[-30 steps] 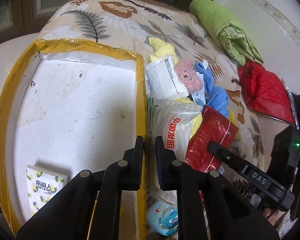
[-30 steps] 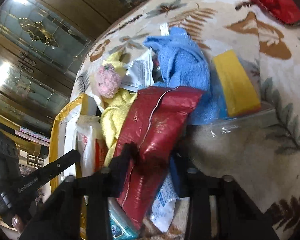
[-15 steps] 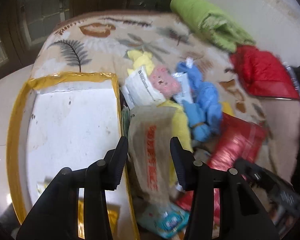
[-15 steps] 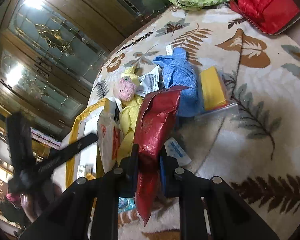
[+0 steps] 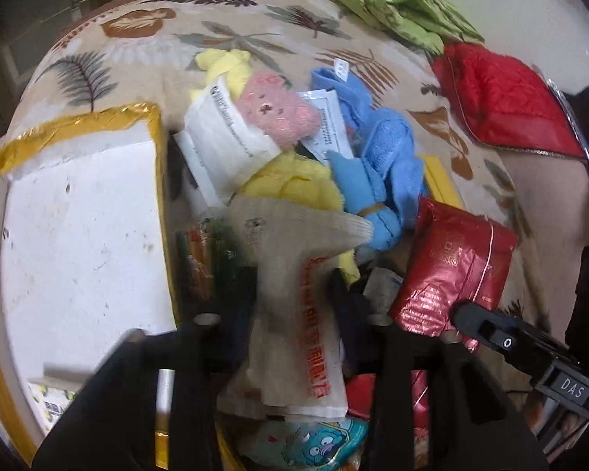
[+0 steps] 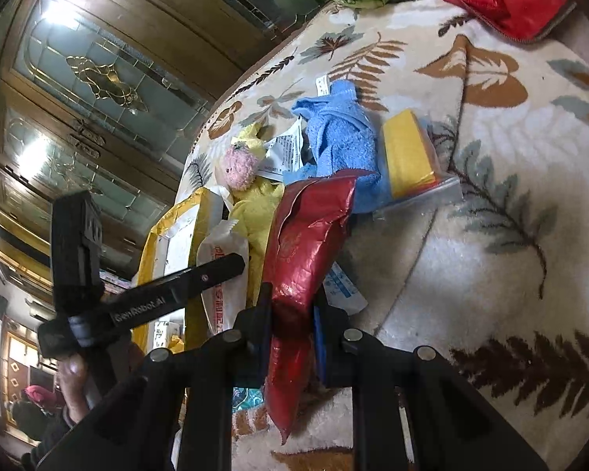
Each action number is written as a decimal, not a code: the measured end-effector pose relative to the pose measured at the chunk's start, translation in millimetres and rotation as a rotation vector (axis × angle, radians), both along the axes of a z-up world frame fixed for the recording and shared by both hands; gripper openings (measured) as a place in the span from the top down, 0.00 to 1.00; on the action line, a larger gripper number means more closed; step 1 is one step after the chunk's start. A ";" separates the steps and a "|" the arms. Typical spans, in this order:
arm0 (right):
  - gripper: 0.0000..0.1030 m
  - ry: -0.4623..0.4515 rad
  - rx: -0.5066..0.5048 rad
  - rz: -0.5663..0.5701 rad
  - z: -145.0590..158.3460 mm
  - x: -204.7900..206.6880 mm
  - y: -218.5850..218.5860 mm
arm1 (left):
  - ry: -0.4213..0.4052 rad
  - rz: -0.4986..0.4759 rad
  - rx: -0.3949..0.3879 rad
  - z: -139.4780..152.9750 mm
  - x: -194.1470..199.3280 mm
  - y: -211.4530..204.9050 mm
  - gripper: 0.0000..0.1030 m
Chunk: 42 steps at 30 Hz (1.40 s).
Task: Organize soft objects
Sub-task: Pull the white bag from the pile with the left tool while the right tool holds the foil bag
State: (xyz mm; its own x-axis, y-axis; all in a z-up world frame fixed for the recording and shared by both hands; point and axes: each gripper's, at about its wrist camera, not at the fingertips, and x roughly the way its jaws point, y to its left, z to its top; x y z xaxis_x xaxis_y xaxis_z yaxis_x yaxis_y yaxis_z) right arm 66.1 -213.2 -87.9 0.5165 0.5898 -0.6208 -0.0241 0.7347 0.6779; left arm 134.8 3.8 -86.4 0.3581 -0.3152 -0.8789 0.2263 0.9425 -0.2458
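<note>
1. The right gripper is clamped on the red foil packet, which hangs down between its fingers above the leaf-patterned rug.
2. The left gripper straddles a white packet with red lettering; whether its fingers press it, I cannot tell.
3. Left of the left gripper lies a yellow-edged white box; ahead of both sit a blue towel, yellow cloth and pink plush toy.

Home: leaf-print rug, ornate glass doors.
</note>
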 end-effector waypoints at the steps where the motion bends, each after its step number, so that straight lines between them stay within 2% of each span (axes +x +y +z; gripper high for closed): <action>1: 0.80 0.001 0.004 -0.002 -1.3 0.5 1.0 | -0.004 0.007 -0.006 0.3 -0.5 0.8 0.74; 3: 0.76 0.022 0.023 0.006 -7.0 3.2 5.3 | -0.026 0.014 -0.011 4.6 -5.0 1.6 0.78; 5: 0.59 0.034 0.051 0.015 -11.9 5.5 12.3 | -0.023 0.031 -0.052 6.8 -8.6 7.1 0.80; 7: 0.59 0.031 0.028 -0.002 -10.0 5.0 15.8 | -0.006 0.054 -0.107 8.3 -11.4 15.5 0.81; 9: 0.60 0.032 -0.018 0.011 -5.8 6.4 21.4 | 0.000 0.077 -0.171 13.8 -17.9 26.8 0.81; 10: 0.75 0.032 -0.042 0.011 -3.4 6.0 22.4 | 0.000 0.087 -0.195 16.8 -20.2 31.0 0.81; 11: 0.83 0.036 -0.049 0.010 -1.2 5.1 21.5 | -0.002 0.104 -0.226 20.4 -23.6 37.3 0.81; 14: 0.85 0.004 -0.023 -0.008 9.8 -4.2 12.3 | 0.000 0.134 -0.299 27.4 -32.2 51.1 0.81; 16: 0.85 -0.039 -0.038 0.001 21.2 -11.8 9.8 | 0.018 0.119 -0.391 29.2 -36.0 56.4 0.81; 17: 0.85 -0.057 -0.037 0.012 27.4 -16.0 9.0 | 0.031 0.114 -0.412 28.4 -35.5 55.5 0.81; 19: 0.85 -0.073 -0.057 0.010 35.6 -21.9 8.5 | 0.071 0.117 -0.406 22.4 -34.3 51.6 0.81; 21: 0.85 -0.086 -0.085 0.016 41.6 -27.8 9.7 | 0.149 0.105 -0.385 8.0 -31.6 43.2 0.81; 23: 0.85 -0.076 -0.091 0.005 41.2 -31.3 6.8 | 0.177 0.124 -0.305 -1.7 -35.1 35.0 0.81; 26: 0.85 -0.055 -0.074 -0.002 35.1 -34.8 -0.7 | 0.164 0.064 -0.267 4.2 -48.9 27.3 0.81; 28: 0.85 -0.043 -0.059 -0.002 30.3 -35.6 -5.4 | 0.118 0.027 -0.235 16.4 -61.3 23.4 0.81; 30: 0.85 -0.036 -0.058 0.003 29.7 -33.8 -6.6 | 0.063 -0.009 -0.209 27.2 -72.5 18.2 0.74; 32: 0.85 -0.040 -0.055 0.006 31.3 -33.8 -9.8 | 0.029 -0.028 -0.186 30.1 -78.5 14.4 0.57; 33: 0.85 -0.039 -0.054 0.004 32.5 -33.0 -11.7 | 0.017 -0.024 -0.159 27.1 -80.2 12.5 0.56; 37: 0.85 -0.044 -0.069 -0.007 40.4 -32.9 -15.4 | 0.084 -0.027 -0.181 8.1 -73.8 9.2 0.56; 40: 0.85 -0.044 -0.086 -0.032 42.7 -34.9 -17.5 | 0.096 -0.037 -0.077 -4.4 -65.4 0.0 0.56; 42: 0.85 -0.039 -0.089 -0.057 43.1 -37.6 -18.3 | 0.114 -0.034 -0.052 -14.1 -59.5 -3.4 0.57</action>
State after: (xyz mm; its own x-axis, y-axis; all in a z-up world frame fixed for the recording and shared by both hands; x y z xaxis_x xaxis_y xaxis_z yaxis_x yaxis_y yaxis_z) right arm 28.6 -231.5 -44.9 0.5727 0.5020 -0.6481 -0.0056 0.7929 0.6093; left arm 75.3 0.4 -100.5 0.2453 -0.3719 -0.8953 0.2257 0.9200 -0.3203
